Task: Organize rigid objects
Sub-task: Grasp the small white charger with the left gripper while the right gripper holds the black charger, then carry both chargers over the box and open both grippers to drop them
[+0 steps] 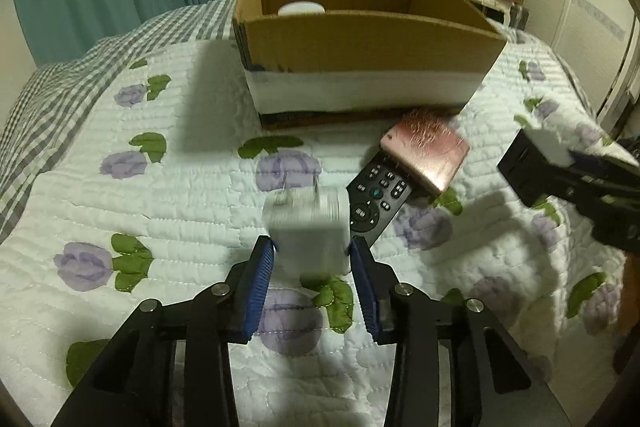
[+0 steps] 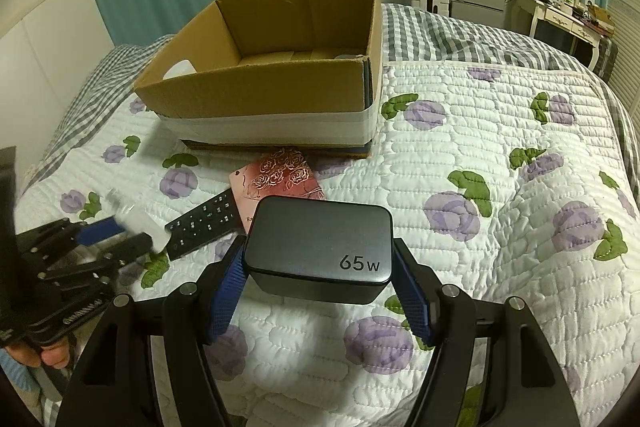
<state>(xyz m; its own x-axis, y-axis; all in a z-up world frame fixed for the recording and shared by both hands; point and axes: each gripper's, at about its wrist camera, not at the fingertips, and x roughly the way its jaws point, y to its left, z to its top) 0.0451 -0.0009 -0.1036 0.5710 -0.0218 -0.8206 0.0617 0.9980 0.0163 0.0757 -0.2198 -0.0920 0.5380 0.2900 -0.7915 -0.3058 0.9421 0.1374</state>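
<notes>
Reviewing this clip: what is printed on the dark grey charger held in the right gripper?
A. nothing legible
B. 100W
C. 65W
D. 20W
C: the right wrist view shows "65 W" in light lettering on the top face of the dark grey charger, which is clamped between the blue pads of the right gripper.

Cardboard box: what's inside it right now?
Inside the cardboard box, one white rounded object sits at its left end. The near wall hides the rest of the floor.
</notes>
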